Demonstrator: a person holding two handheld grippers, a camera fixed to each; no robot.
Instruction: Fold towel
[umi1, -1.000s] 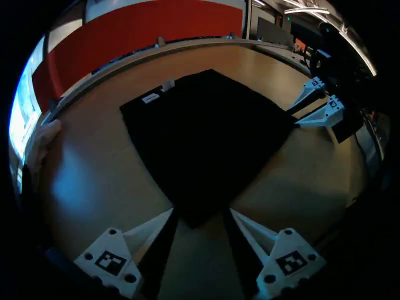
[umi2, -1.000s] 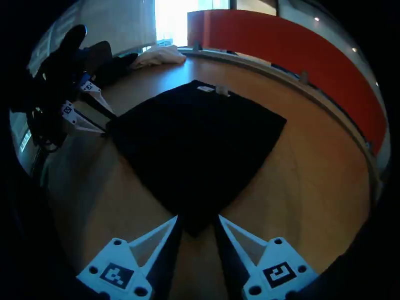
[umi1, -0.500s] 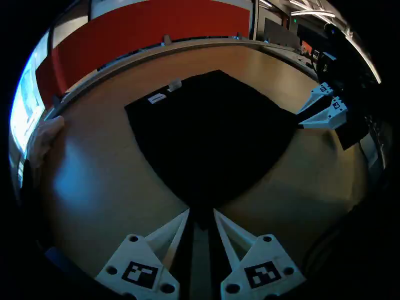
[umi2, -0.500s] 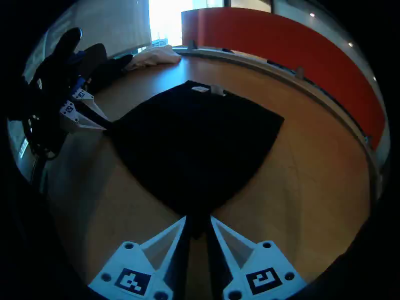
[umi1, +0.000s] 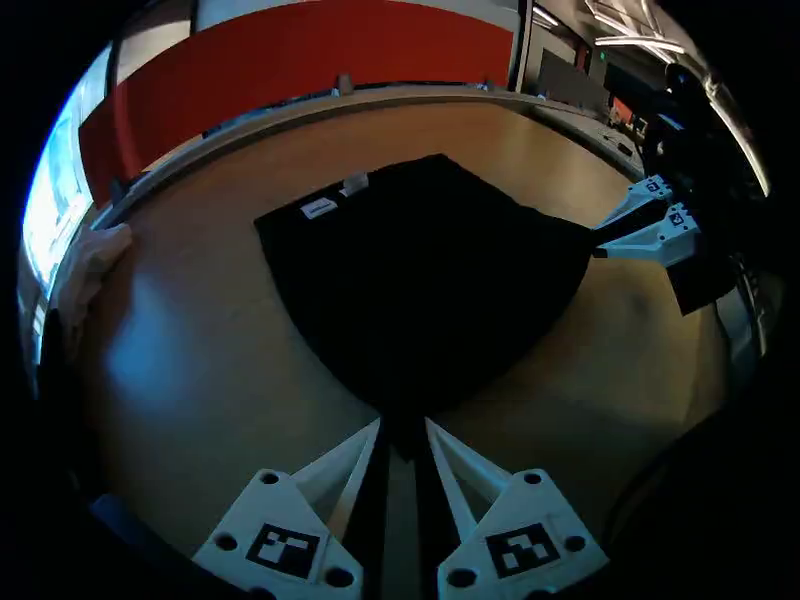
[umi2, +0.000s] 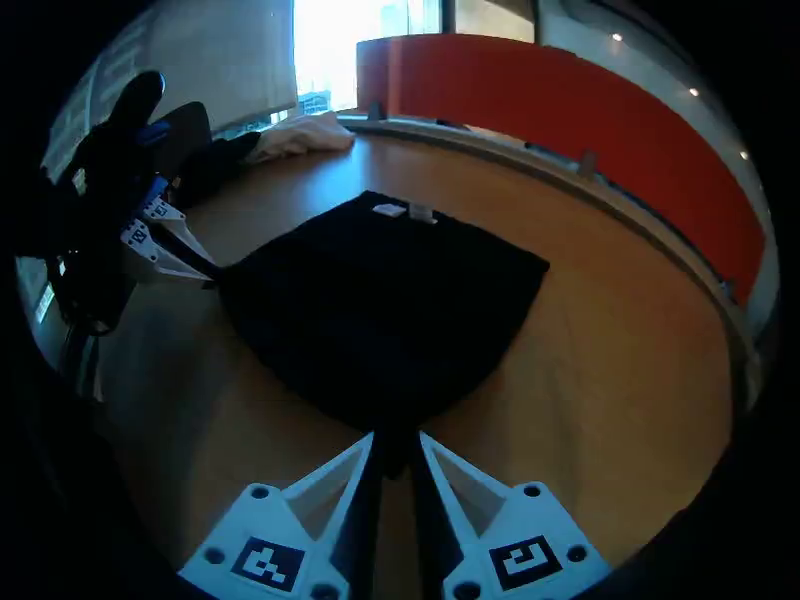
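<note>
Left gripper view: left hand-held gripper at the bottom of the picture, its two white fingers drawn close together, pinching the nearest corner of the towel; the black cloth narrows to a point and runs in between the finger pads. Towel is black, spread over the middle of a brown wooden tabletop, roughly four-cornered, one corner toward this camera; cloth near the pinched corner looks slightly gathered rather than flat. Two small white tags lie on the towel's far left edge, side by side. Right hand-held gripper shows at the right, fingers close together at the towel's right corner, the tips touching the cloth; a dark sleeve behind it. A pale cloth lies at the tabletop's far left edge, well apart from the towel; a long red panel runs behind the tabletop's far rim.

Right gripper view: right hand-held gripper at the bottom, fingers pressed nearly together, the towel's near corner caught between them; towel fans out from that point across the tabletop. Left hand-held gripper seen at the left, clamped on the towel's left corner. White tags at the far corner; pale cloth beyond, near a bright window; red panel curving along the right.
</note>
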